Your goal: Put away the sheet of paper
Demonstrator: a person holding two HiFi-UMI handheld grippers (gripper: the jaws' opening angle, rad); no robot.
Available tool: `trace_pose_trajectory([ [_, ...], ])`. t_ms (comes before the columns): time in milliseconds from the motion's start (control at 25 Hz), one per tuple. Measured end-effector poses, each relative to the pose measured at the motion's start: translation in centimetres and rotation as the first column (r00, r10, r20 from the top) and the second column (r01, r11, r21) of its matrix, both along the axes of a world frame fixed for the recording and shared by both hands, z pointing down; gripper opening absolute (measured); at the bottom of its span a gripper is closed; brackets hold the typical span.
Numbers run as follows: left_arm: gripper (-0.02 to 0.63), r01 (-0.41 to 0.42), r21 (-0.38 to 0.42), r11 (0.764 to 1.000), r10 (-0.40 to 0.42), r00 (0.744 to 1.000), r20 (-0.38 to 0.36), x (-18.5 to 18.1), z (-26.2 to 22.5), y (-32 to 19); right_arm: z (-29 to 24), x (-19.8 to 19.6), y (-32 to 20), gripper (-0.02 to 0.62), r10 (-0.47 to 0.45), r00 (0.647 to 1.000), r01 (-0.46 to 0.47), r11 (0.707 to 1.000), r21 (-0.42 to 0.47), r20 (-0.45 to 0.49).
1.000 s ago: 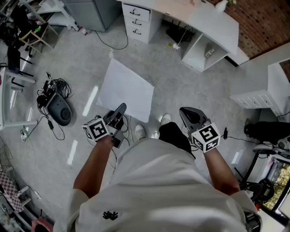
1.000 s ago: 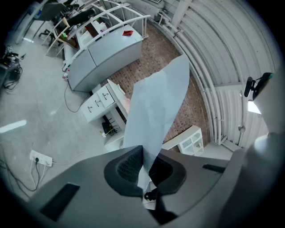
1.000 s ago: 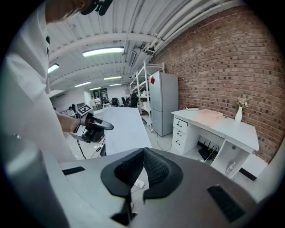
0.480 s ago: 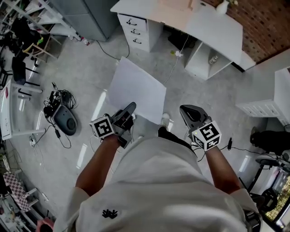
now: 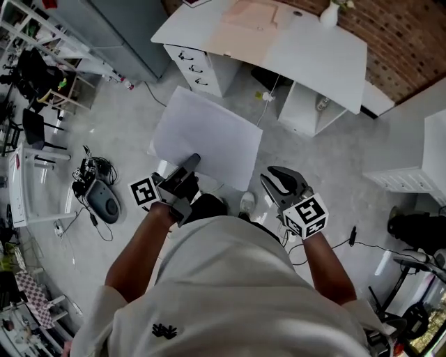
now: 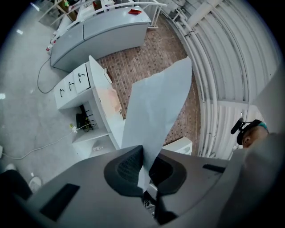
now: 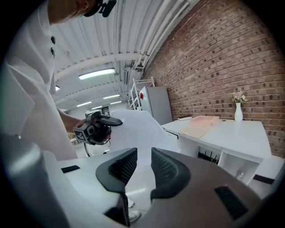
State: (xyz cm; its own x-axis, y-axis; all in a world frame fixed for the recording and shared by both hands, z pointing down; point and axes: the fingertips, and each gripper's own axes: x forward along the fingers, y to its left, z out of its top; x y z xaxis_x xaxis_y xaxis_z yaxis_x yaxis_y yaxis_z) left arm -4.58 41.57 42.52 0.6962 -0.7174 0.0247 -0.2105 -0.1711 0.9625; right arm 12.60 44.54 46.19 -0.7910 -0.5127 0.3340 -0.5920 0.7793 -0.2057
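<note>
A large white sheet of paper (image 5: 205, 136) hangs in the air in front of the person, held by its near edge. My left gripper (image 5: 189, 164) is shut on that edge. In the left gripper view the paper (image 6: 156, 107) rises from between the pressed pads of the left gripper (image 6: 144, 156). My right gripper (image 5: 277, 183) hovers to the right of the sheet, apart from it. Its jaws stand a little apart with nothing between them in the right gripper view (image 7: 143, 162), where the left gripper (image 7: 95, 127) and paper (image 7: 133, 124) also show.
A white desk (image 5: 306, 42) with drawers (image 5: 195, 66) stands ahead, bearing a pale pink sheet (image 5: 244, 28) and a vase (image 5: 329, 12). Cables and a dark device (image 5: 97, 194) lie on the floor at left. A white shelf unit (image 5: 411, 167) is at right.
The person has walked towards the desk, which now lies nearer. The left gripper carried the paper along, still shut on it. The right gripper kept its place beside the body.
</note>
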Motion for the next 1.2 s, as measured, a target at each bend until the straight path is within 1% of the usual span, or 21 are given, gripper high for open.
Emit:
trace_pose_trajectory([
  [120,0.023,0.000,0.013,1.000,0.001,0.999,-0.034,1.5,-1.0,-2.6,0.3,2.2,-1.3,0.102,0.051,0.998,-0.051,0.999,-0.001,0.035],
  [240,0.023,-0.011,0.043,0.999,0.013,0.999,-0.049,3.2,-1.8,-5.3,0.7,4.6,-2.3,0.070,0.106,0.993,-0.105,0.994,-0.022,0.061],
  [320,0.023,-0.022,0.053,0.998,0.025,0.998,-0.053,4.2,-1.9,-7.5,1.0,5.8,-3.2,0.043,0.125,0.990,-0.124,0.992,-0.032,0.057],
  [480,0.023,-0.033,0.058,0.998,0.038,0.996,-0.078,5.3,-1.8,-12.1,1.7,7.6,-5.9,0.032,0.177,0.983,-0.174,0.983,-0.066,0.042],
  [600,0.023,-0.046,0.069,0.997,0.053,0.993,-0.105,5.5,-1.8,-15.4,1.6,8.1,-8.6,0.032,0.198,0.980,-0.197,0.979,-0.060,0.010],
  [720,0.023,-0.052,0.067,0.996,0.061,0.988,-0.140,4.8,-1.4,-19.0,1.2,7.3,-12.1,0.032,0.216,0.976,-0.216,0.974,-0.068,-0.001],
  [880,0.023,-0.051,0.048,0.998,0.058,0.983,-0.175,2.9,-0.7,-24.2,0.3,4.6,-16.8,0.032,0.216,0.976,-0.211,0.969,-0.128,0.027],
  [1080,0.023,-0.058,0.049,0.997,0.067,0.976,-0.209,0.3,-0.3,-31.1,0.2,1.1,-23.7,0.032,0.201,0.980,-0.198,0.969,-0.146,0.004],
  [1200,0.023,-0.070,0.037,0.997,0.077,0.969,-0.233,-1.1,0.2,-34.8,0.4,-1.2,-27.8,0.032,0.193,0.981,-0.196,0.970,-0.141,-0.034],
])
